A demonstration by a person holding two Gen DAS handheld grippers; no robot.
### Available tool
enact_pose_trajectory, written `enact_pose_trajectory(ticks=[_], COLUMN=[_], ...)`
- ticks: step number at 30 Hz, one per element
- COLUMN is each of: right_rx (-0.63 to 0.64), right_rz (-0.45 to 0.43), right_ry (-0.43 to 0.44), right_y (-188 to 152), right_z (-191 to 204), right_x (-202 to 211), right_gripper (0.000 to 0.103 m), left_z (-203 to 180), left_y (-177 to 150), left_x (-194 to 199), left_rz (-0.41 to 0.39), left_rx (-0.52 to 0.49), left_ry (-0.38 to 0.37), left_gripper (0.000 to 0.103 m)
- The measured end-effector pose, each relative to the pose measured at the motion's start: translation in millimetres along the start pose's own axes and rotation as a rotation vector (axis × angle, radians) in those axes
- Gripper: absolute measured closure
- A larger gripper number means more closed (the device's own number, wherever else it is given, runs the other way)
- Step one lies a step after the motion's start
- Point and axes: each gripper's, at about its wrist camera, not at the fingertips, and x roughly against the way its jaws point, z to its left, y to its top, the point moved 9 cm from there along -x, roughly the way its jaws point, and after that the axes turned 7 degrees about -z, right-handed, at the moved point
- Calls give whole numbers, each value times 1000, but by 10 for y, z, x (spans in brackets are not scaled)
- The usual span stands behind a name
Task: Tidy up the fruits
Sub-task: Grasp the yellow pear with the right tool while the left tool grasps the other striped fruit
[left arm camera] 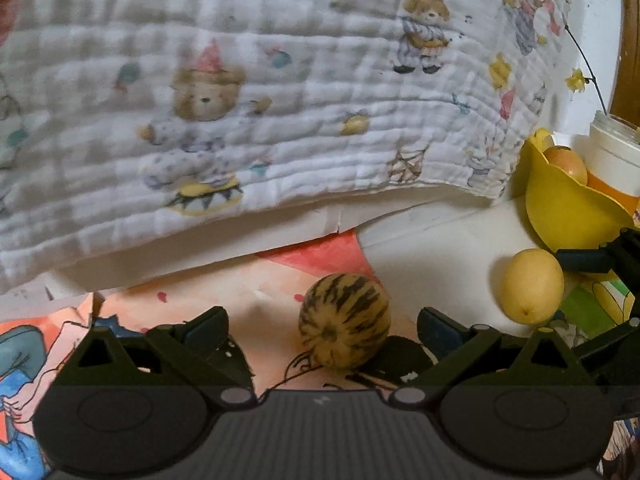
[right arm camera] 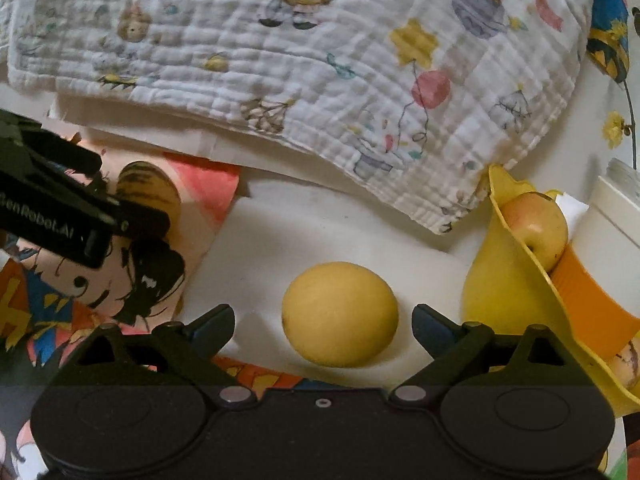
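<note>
Left gripper (left arm camera: 322, 330) at bottom of the left wrist view: my fingers (left arm camera: 204, 330) are spread wide, pads touching nothing. Striped melon (left arm camera: 344, 320) sits between the tips, slightly right of centre, gap on both sides, resting on the cartoon poster (left arm camera: 224, 292).

Right gripper (right arm camera: 324, 330) at bottom of the right wrist view: jaws also wide, with the plain yellow melon (right arm camera: 340, 314) between the fingers on white paper (right arm camera: 280, 240). A sliver of gap shows on each side; not gripped.

My left gripper's side also shows in the right wrist view at middle left, partly covering the striped melon. In the left wrist view the right gripper's finger (left arm camera: 584, 261) pokes in at the right edge, just beside the yellow melon, contact unclear.

Count:
- 2 grippers, both spread
- 1 striped melon, lower centre of left view
- 1 yellow melon, right of it, lower right of left view
- 1 apple (right arm camera: 538, 226), reddish-yellow, inside the yellow bowl (right arm camera: 504, 292) at right
- possibly another fruit lower in the bowl at the right edge, too cropped to tell
- 1 white and orange container (right arm camera: 600, 280) touching the bowl's far side
- 1 quilted bear-print blanket (left arm camera: 280, 100) across the top of both views
</note>
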Motion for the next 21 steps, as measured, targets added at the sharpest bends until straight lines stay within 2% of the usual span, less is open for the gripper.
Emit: enact_pose_trajectory(ticks=[13,21], right_rx=[-71,-309], right_rz=[32,96], right_ry=[-4,15], right_y=[-55,-159], right_z=[-29,-236], right_x=[-118,-191], right_gripper=[6,7], left_z=[-79,-71], left_y=[-96,-74], left_x=[-200,-225], left_rz=[20,8], left_rx=[1,24], left_ry=[29,8], left_gripper=[1,2])
